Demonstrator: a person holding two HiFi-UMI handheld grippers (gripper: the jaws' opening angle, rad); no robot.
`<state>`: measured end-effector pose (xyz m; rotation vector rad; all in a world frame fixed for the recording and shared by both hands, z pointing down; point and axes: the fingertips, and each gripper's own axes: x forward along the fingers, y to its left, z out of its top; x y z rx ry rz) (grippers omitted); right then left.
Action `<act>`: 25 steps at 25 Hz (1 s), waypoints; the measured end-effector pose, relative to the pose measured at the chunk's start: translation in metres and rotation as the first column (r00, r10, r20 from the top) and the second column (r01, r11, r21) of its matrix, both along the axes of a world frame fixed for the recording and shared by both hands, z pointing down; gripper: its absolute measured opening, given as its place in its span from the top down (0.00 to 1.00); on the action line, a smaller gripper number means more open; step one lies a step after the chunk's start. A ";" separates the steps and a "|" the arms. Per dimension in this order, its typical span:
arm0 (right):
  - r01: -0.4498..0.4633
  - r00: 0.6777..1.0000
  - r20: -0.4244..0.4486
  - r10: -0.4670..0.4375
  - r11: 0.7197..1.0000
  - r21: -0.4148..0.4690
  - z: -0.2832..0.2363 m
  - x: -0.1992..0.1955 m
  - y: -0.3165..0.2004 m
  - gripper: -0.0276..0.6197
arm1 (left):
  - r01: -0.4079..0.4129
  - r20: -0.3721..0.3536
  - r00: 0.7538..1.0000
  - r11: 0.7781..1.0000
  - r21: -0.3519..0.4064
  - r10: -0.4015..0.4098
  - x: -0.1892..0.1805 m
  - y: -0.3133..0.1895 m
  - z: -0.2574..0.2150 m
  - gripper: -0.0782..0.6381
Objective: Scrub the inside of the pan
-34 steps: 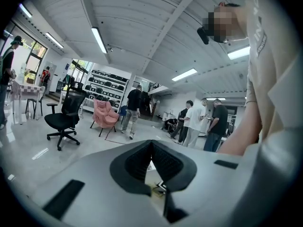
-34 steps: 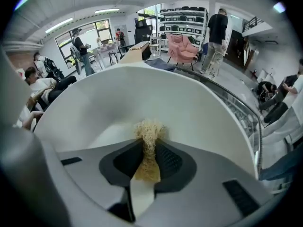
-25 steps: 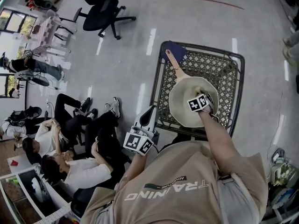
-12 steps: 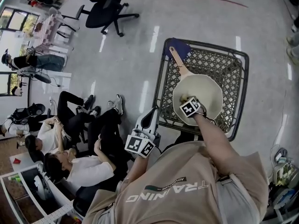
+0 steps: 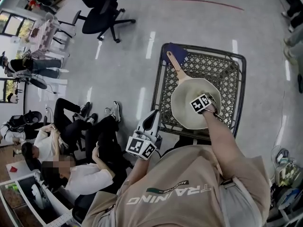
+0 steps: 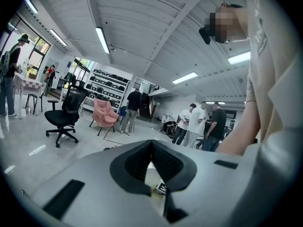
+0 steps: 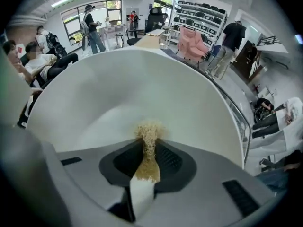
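The pan [image 5: 189,110] sits on the black wire-mesh table [image 5: 225,65]. It is cream-coloured and round, and its wooden handle [image 5: 175,66] points away towards the far left corner. The end of the handle lies over a dark blue item [image 5: 176,50] at that corner; I can't tell what it is.

The right gripper [image 7: 149,137] is down inside the pan, towards the near right of the bowl. Its jaws are pinched on a tan fibrous scrubber [image 7: 147,155] with a pale backing. The frayed tip pokes out just past the pads, right at the pan's pale inner surface, and the curved wall rises behind it. From above the scrubber itself is hidden under the gripper.

The left gripper [image 6: 151,148] is nowhere near the work. It's held off the table's near left edge, well apart from the pan and angled up towards the room. Its jaws meet at the tips with nothing caught between them.

Off to the left, several people [image 5: 71,126] sit on the grey floor. A black office chair [image 5: 102,13] stands further back.
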<state>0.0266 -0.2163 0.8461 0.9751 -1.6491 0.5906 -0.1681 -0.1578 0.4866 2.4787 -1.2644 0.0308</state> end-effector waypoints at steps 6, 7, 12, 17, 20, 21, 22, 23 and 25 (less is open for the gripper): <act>-0.097 0.992 -0.085 0.097 0.995 -0.001 -0.005 0.036 -0.005 0.82 | -0.004 -0.017 1.000 1.000 0.008 0.004 -0.004 0.002 -0.008 0.87; -0.092 0.991 -0.101 0.092 0.996 0.007 -0.007 0.037 -0.004 0.82 | -0.011 -0.019 1.000 1.000 0.014 0.011 -0.005 0.002 -0.009 0.87; -0.039 0.999 -0.003 0.039 0.999 0.010 -0.027 0.011 0.007 0.82 | -0.032 -0.028 0.999 0.999 0.044 0.033 -0.006 0.004 -0.009 0.87; 0.106 0.953 0.296 -0.063 0.986 -0.132 -0.041 -0.059 0.058 0.82 | -0.016 -0.064 0.998 0.998 0.054 0.020 0.006 0.002 -0.011 0.87; 0.203 0.912 0.383 -0.146 0.973 -0.112 -0.042 -0.101 0.068 0.82 | -0.009 -0.059 0.998 0.998 0.055 0.012 0.008 0.006 -0.013 0.87; 0.224 0.911 0.377 -0.168 0.969 -0.109 -0.039 -0.110 0.069 0.82 | -0.008 -0.055 0.998 0.999 0.053 0.011 0.007 0.008 -0.012 0.87; 0.242 0.911 0.369 -0.186 0.964 -0.111 -0.036 -0.119 0.071 0.82 | -0.007 -0.048 0.999 0.999 0.049 0.010 0.006 0.010 -0.011 0.87; 0.257 0.912 0.357 -0.201 0.959 -0.116 -0.032 -0.125 0.073 0.82 | -0.005 -0.041 0.999 0.999 0.044 0.007 0.004 0.013 -0.010 0.87; 0.269 0.924 0.318 -0.214 0.953 -0.140 -0.023 -0.127 0.077 0.82 | 0.009 -0.034 0.999 0.999 0.032 -0.008 0.002 0.019 -0.008 0.87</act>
